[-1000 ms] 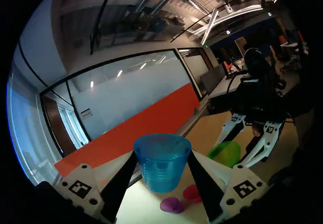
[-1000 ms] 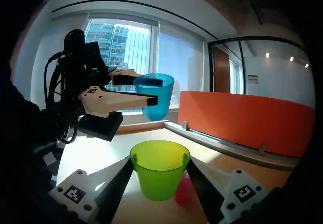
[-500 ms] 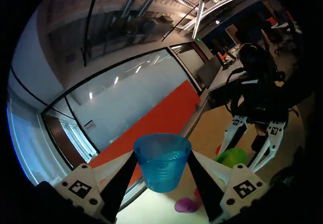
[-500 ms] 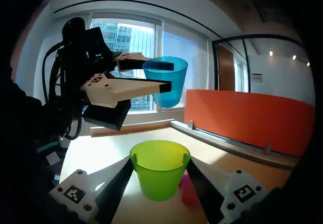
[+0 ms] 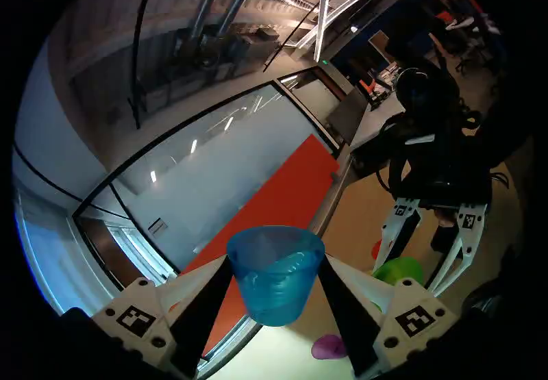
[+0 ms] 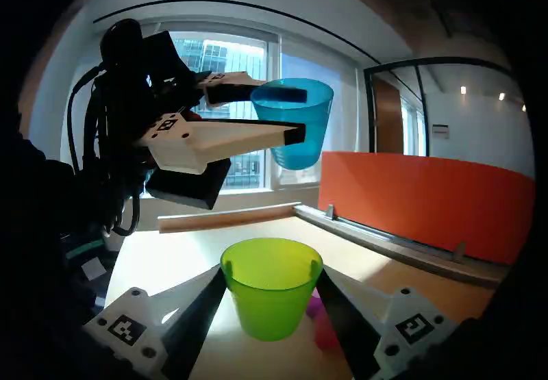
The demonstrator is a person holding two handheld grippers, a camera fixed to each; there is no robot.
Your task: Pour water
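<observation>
Pale table (image 5: 288,356) — one purple cup (image 5: 330,346)

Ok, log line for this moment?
left claw: shut on blue cup | right claw: shut on green cup | blue cup above green cup, roughly upright

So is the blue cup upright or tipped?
Roughly upright: the blue cup shows a near-level rim, mouth up, held in the left gripper.

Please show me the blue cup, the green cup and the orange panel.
blue cup (image 5: 275,281), left gripper view, its front wall.
green cup (image 6: 272,298), right gripper view, its front wall.
orange panel (image 6: 425,209), right gripper view, middle of its face.
</observation>
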